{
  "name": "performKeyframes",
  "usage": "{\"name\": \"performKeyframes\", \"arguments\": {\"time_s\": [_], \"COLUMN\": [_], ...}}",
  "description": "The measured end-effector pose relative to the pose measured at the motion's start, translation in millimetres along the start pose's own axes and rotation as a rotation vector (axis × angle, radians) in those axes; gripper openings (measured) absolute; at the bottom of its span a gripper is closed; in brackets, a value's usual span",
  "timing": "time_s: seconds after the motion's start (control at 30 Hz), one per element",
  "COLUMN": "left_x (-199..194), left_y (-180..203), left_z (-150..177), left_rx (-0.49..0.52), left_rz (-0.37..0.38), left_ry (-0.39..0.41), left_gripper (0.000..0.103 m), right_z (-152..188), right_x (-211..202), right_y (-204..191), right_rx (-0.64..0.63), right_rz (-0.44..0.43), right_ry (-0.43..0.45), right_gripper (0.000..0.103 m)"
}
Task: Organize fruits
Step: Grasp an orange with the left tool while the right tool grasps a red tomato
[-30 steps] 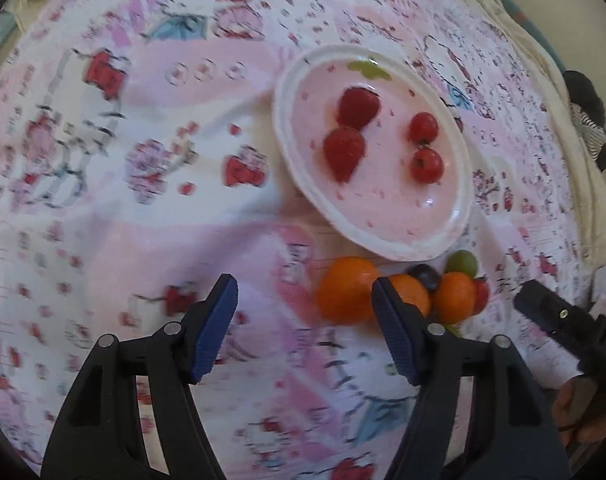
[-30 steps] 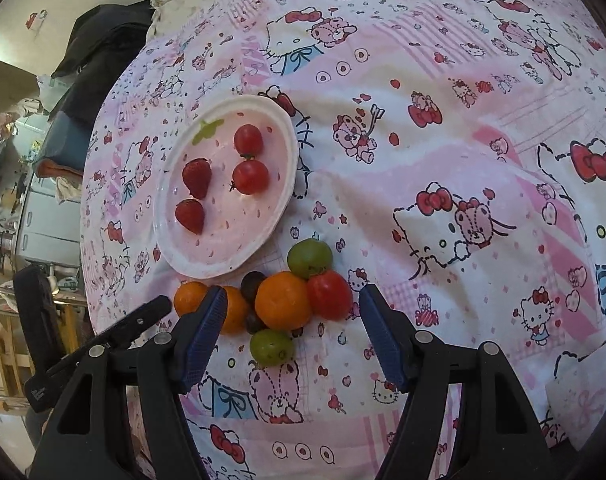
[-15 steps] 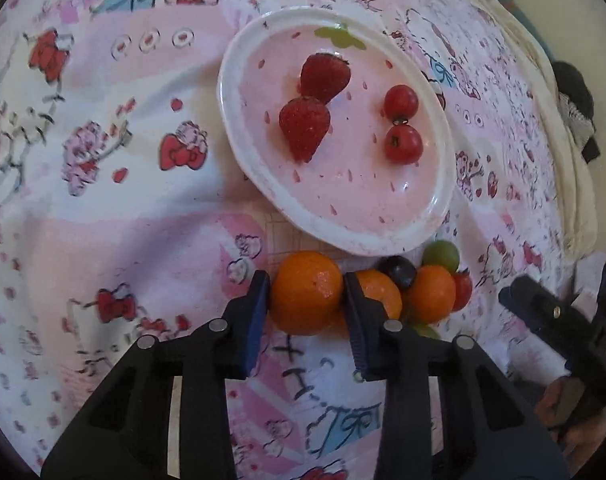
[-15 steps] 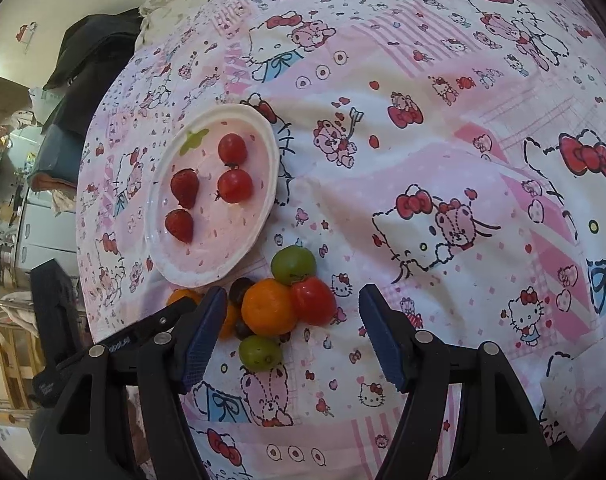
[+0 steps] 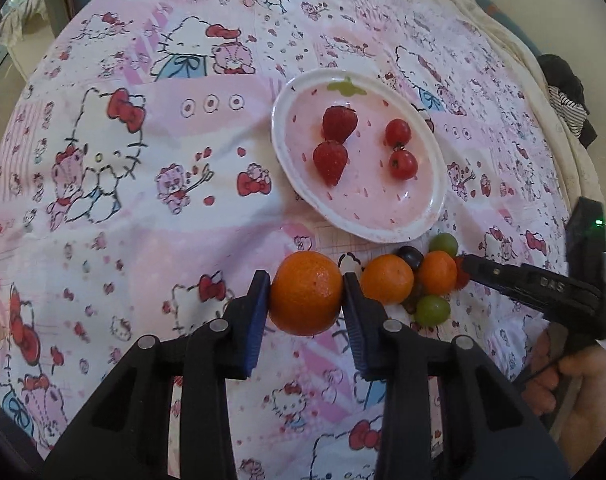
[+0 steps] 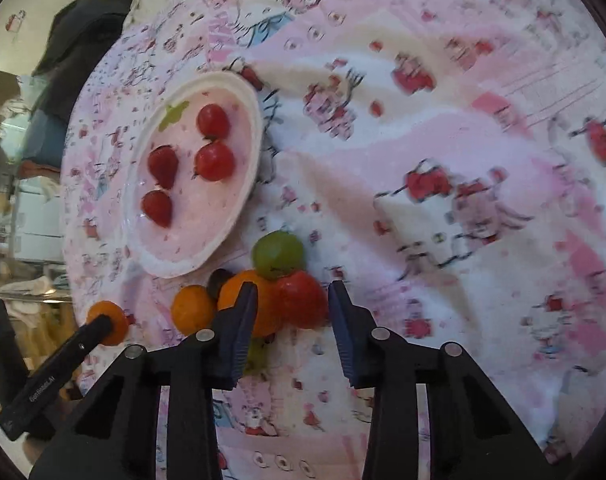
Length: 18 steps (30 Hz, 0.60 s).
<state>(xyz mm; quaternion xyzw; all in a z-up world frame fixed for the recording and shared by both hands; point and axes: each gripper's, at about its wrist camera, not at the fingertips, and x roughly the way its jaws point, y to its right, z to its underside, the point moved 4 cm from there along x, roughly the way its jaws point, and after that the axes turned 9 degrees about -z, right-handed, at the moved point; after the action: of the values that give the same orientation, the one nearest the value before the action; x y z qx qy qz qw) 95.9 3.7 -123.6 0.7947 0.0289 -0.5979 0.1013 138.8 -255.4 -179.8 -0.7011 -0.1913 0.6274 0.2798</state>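
Orange and round, a large mandarin [image 5: 306, 293] sits clamped between the blue-padded fingers of the left gripper [image 5: 305, 294], both pads pressed against its sides; whether it rests on the cloth or hangs just above cannot be told. A pink-and-white cartoon-print bedsheet [image 5: 143, 208] carries everything. Just beside the held fruit lies a small cluster: a second orange mandarin [image 5: 387, 279], a third, smaller mandarin [image 5: 438, 273], a dark purple grape [image 5: 410, 257] between them on the far side, a green grape [image 5: 443, 243] nearest the plate, and another green grape [image 5: 432, 310] on the near side. Beyond the cluster, toward the sheet's far edge, stands an oval white-rimmed pink plate [image 5: 435, 216] holding two red strawberries [image 5: 330, 162] side by side and two red cherry tomatoes [image 5: 403, 164] close together.

From the right wrist view, the right gripper [image 6: 291, 305] has its fingers parted on either side of a red tomato [image 6: 301, 300] in the cluster; its right pad shows a sliver of space, and contact on the left cannot be told. The black body of the right gripper reaches in from the sheet's right edge in the left view.
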Motion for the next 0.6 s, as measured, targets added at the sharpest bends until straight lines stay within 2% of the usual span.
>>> {"name": "performKeyframes", "arguments": {"time_s": [0.17,0.2,0.23,0.33,0.5,0.53,0.6], "left_x": [-3.7,-4.5,-5.3,-11.2,-19.1,-19.3,-20.4], "left_y": [-12.1,-12.9,-13.5,-21.1,-32.3,-34.1,-36.8], "left_z": [7.0,7.0,6.3,1.1,-6.9,-7.7,-8.9], "left_rx": [-0.058,-0.063,-0.067,-0.105,-0.147,-0.150,-0.155], "left_rz": [0.038,0.037,0.039,0.057,0.053,0.048,0.035], "left_ry": [-0.024,-0.022,-0.019,-0.002,0.031,0.038,0.053], "left_gripper": [0.032,0.032,0.032,0.032,0.032,0.032,0.032], "right_z": [-4.0,-4.2,-3.7,-1.3,1.4,1.6,2.9], "right_x": [7.9,8.8,9.5,9.7,-2.2,-7.3,-16.4], "right_y": [24.7,23.9,20.5,12.8,14.1,13.5,11.4], "right_rx": [0.102,0.092,0.070,0.033,0.039,0.035,0.040], "right_rz": [-0.068,-0.068,-0.066,-0.072,-0.069,-0.071,-0.092], "right_ry": [-0.018,-0.021,-0.024,-0.026,0.000,0.012,0.031], "right_gripper": [0.038,0.038,0.033,0.032,0.028,0.021,0.017]}}
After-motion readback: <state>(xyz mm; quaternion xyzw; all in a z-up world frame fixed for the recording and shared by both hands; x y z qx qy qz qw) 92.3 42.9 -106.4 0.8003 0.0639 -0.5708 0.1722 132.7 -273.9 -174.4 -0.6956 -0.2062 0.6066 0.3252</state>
